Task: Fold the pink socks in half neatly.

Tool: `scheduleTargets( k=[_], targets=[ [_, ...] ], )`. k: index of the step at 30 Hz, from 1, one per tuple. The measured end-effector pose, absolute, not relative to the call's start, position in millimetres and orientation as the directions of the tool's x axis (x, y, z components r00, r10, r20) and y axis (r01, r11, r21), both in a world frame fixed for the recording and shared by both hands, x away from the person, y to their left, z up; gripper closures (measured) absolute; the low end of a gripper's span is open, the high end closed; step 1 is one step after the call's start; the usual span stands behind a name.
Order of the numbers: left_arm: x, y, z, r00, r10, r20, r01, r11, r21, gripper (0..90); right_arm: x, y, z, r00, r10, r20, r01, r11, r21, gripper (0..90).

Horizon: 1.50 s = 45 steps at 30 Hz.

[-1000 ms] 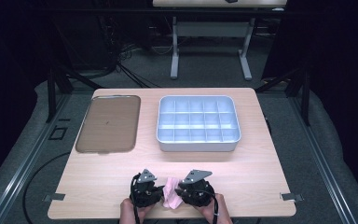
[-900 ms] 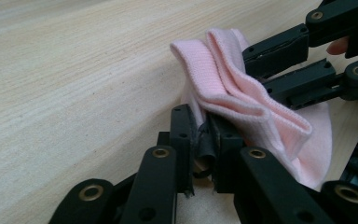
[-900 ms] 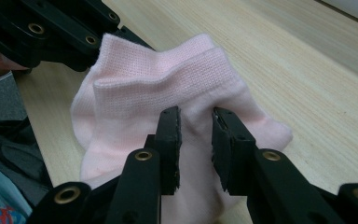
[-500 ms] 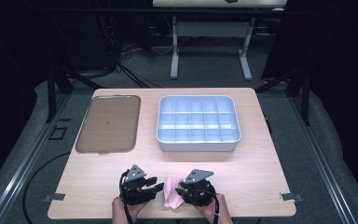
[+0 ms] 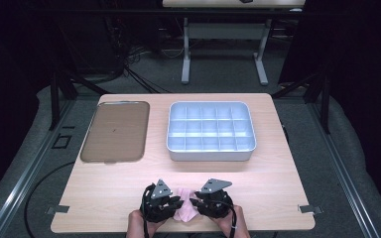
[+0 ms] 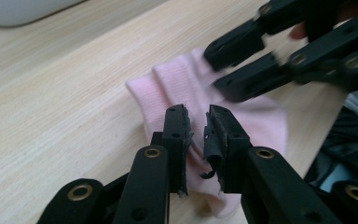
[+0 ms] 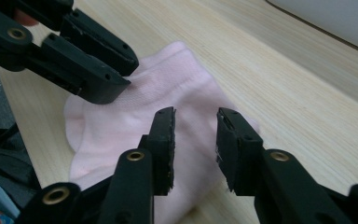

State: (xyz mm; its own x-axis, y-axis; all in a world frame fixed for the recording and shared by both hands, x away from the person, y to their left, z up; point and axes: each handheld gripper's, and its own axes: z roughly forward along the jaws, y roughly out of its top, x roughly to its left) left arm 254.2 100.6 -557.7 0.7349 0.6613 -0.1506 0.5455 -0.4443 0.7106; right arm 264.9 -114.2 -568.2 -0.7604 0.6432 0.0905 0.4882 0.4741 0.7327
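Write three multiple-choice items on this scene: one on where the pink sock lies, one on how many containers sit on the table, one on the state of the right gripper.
1. Where does the sock lie?
A. In the white bin
B. On the table's near edge, between the two grippers
C. On the brown tray

2. How many containers sit on the table?
A. Two
B. One
C. Four

3. What is the right gripper doing?
A. Clamped on the bin's rim
B. Lifting the sock high off the table
C. Open over the sock, jaws apart

Answers:
1. B: the high view shows it on the wood between the left gripper and the right one.
2. A: a brown tray and a white divided bin.
3. C: the right gripper view shows a clear gap between its jaws, sock flat below.
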Motion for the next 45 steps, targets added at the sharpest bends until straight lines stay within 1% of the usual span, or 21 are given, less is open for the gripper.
scheduleTargets(
  k=[4, 6, 9, 12, 15, 19, 20, 22, 24, 25, 27, 30, 33, 35, 37, 39, 41, 45],
  targets=[
    [257.1, 102.9, -564.1, 0.724, 0.674, -0.147, 0.558, -0.447, 0.699, 78.9, 263.1, -119.4, -567.3, -0.742, 0.666, 0.077, 0.498, 0.47, 0.728, 62.0],
    [258.0, 103.4, -567.4, 0.718, 0.68, -0.148, 0.564, -0.444, 0.696, 79.3, 262.2, -119.5, -567.9, -0.734, 0.674, 0.077, 0.507, 0.47, 0.723, 57.3],
    [258.9, 105.9, -572.0, 0.713, 0.681, -0.165, 0.57, -0.426, 0.703, 80.3, 262.4, -116.5, -569.9, -0.726, 0.685, 0.066, 0.516, 0.479, 0.71, 52.5],
    [259.2, 108.5, -574.0, 0.71, 0.682, -0.177, 0.574, -0.413, 0.708, 80.8, 264.3, -112.9, -572.5, -0.713, 0.699, 0.055, 0.527, 0.483, 0.7, 43.8],
    [259.3, 110.4, -575.6, 0.71, 0.682, -0.174, 0.567, -0.408, 0.716, 81.0, 266.2, -111.5, -573.7, -0.699, 0.714, 0.042, 0.539, 0.488, 0.686, 39.1],
    [259.4, 110.3, -575.4, 0.702, 0.688, -0.183, 0.574, -0.394, 0.718, 80.2, 268.6, -112.6, -576.4, -0.69, 0.722, 0.039, 0.548, 0.487, 0.68, 34.3],
    [259.7, 110.5, -574.8, 0.699, 0.692, -0.182, 0.573, -0.389, 0.721, 77.6, 268.7, -112.5, -576.6, -0.685, 0.727, 0.042, 0.554, 0.483, 0.678, 33.0],
    [259.4, 111.5, -571.3, 0.703, 0.686, -0.186, 0.564, -0.379, 0.734, 70.2, 269.2, -112.3, -577.0, -0.681, 0.731, 0.04, 0.556, 0.481, 0.678, 32.5],
    [257.4, 113.2, -565.4, 0.715, 0.674, -0.184, 0.542, -0.369, 0.755, 65.3, 270.1, -112.3, -577.6, -0.679, 0.733, 0.041, 0.557, 0.478, 0.679, 31.7],
    [256.3, 113.5, -562.4, 0.724, 0.663, -0.192, 0.534, -0.362, 0.764, 63.3, 270.2, -112.5, -577.3, -0.678, 0.734, 0.045, 0.563, 0.478, 0.674, 30.9],
    [254.6, 112.3, -557.6, 0.751, 0.633, -0.188, 0.51, -0.374, 0.775, 63.4, 270.8, -112.9, -577.4, -0.678, 0.734, 0.046, 0.564, 0.478, 0.673, 30.2],
    [254.7, 106.7, -558.3, 0.776, 0.606, -0.175, 0.499, -0.421, 0.758, 68.2, 272.0, -112.5, -577.6, -0.676, 0.735, 0.041, 0.563, 0.48, 0.673, 28.7],
    [257.3, 104.1, -566.0, 0.765, 0.628, -0.144, 0.51, -0.455, 0.73, 74.7, 273.0, -112.7, -577.0, -0.682, 0.731, 0.035, 0.561, 0.492, 0.666, 28.5],
    [257.7, 104.5, -569.8, 0.759, 0.637, -0.133, 0.513, -0.46, 0.724, 79.7, 273.7, -113.1, -576.8, -0.686, 0.727, 0.034, 0.559, 0.496, 0.665, 28.5],
    [257.3, 104.5, -572.9, 0.755, 0.644, -0.123, 0.513, -0.463, 0.723, 82.8, 274.6, -113.5, -577.1, -0.688, 0.725, 0.042, 0.561, 0.494, 0.664, 28.7],
    [256.6, 103.7, -573.3, 0.755, 0.647, -0.106, 0.506, -0.472, 0.722, 84.7, 276.2, -113.9, -577.6, -0.69, 0.722, 0.047, 0.56, 0.492, 0.667, 29.0],
    [255.6, 101.9, -573.3, 0.756, 0.649, -0.087, 0.499, -0.485, 0.718, 85.4, 276.0, -113.8, -576.6, -0.688, 0.723, 0.06, 0.571, 0.488, 0.66, 31.5],
    [254.8, 100.8, -573.6, 0.753, 0.653, -0.082, 0.501, -0.486, 0.716, 85.7, 273.1, -114.5, -574.5, -0.68, 0.728, 0.095, 0.597, 0.474, 0.647, 35.5]
  ],
)
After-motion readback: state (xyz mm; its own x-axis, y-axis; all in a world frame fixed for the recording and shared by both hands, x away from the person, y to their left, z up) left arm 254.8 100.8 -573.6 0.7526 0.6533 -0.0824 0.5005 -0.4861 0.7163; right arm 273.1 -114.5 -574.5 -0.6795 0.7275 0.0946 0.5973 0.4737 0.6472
